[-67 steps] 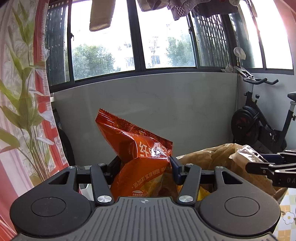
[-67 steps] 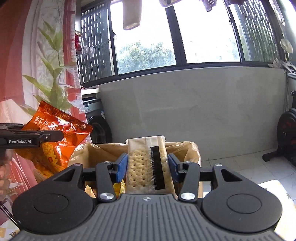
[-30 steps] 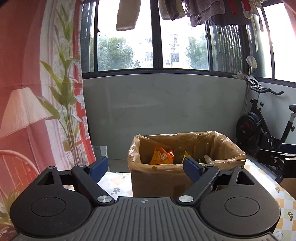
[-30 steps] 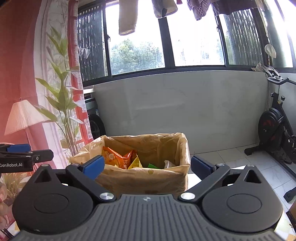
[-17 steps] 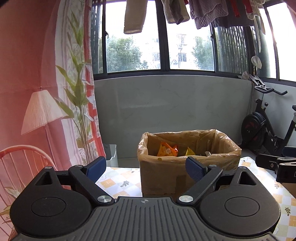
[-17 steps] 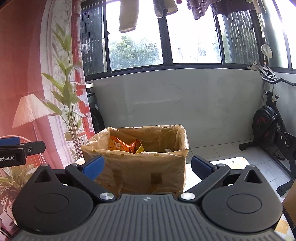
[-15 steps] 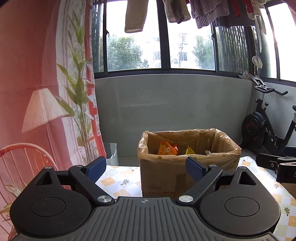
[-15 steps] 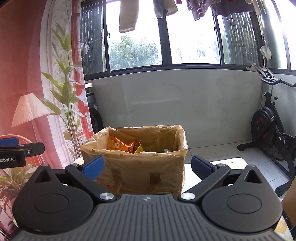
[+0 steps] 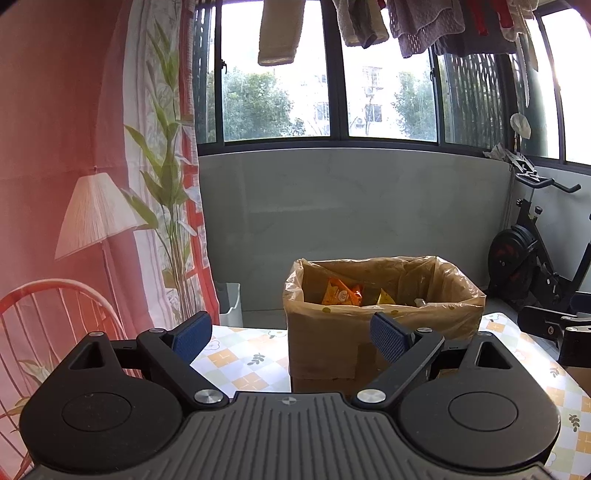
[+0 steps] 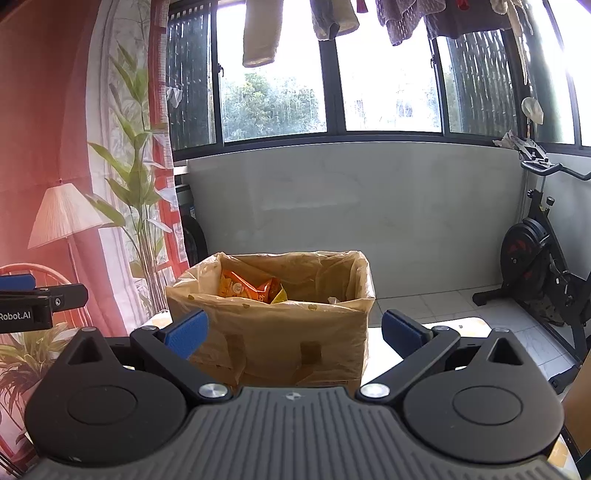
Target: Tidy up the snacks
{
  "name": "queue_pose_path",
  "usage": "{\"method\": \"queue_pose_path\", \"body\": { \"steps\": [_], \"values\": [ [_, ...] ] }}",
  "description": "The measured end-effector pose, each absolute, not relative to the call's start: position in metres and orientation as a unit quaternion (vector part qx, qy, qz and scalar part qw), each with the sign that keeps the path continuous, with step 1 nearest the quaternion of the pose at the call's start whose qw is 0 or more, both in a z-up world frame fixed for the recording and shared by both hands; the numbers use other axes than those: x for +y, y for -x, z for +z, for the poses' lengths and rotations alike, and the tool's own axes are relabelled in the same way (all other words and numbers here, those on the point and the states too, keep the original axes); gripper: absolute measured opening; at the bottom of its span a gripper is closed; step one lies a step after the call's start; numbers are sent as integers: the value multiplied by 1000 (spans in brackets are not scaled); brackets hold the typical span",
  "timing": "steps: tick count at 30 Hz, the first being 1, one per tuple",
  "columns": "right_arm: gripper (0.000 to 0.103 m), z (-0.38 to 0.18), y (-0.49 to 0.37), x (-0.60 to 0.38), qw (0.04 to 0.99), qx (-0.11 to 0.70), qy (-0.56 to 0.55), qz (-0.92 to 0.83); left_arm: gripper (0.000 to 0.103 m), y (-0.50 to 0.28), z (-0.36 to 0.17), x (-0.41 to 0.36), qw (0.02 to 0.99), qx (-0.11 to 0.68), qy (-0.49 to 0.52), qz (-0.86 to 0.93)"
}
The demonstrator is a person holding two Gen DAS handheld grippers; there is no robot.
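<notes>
A cardboard box (image 9: 325, 347) (image 10: 280, 343) lined with a tan plastic bag stands on the table ahead of both grippers. Inside it lie an orange snack bag (image 9: 341, 292) (image 10: 245, 285) and a yellow packet (image 9: 385, 297) (image 10: 279, 295). My left gripper (image 9: 291, 338) is open and empty, held back from the box on its near left side. My right gripper (image 10: 295, 332) is open and empty too, facing the box front. Each gripper's tip shows at the edge of the other's view.
The table wears a checked floral cloth (image 9: 240, 365). A red curtain with a plant print (image 9: 159, 206) hangs on the left. An exercise bike (image 9: 535, 266) (image 10: 543, 258) stands on the right, laundry (image 9: 280, 33) hangs over the windows, and a small white bin (image 9: 229, 302) sits by the wall.
Both grippers have let go of their snacks into the box and have drawn back from it, open; in the last half second they barely moved.
</notes>
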State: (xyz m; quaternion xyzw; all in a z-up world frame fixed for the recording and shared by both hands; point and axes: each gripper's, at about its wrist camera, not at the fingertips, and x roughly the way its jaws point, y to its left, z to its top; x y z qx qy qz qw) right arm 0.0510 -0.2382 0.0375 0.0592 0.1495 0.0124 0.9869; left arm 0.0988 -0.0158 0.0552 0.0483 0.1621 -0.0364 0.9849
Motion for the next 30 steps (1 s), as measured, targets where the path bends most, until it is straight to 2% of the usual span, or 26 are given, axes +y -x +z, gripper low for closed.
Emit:
{"method": "queue_pose_path", "body": {
  "steps": [30],
  "values": [
    [102, 40, -53, -231, 987, 152, -55, 21, 94, -102, 54, 0, 983, 180, 0, -24]
  ]
}}
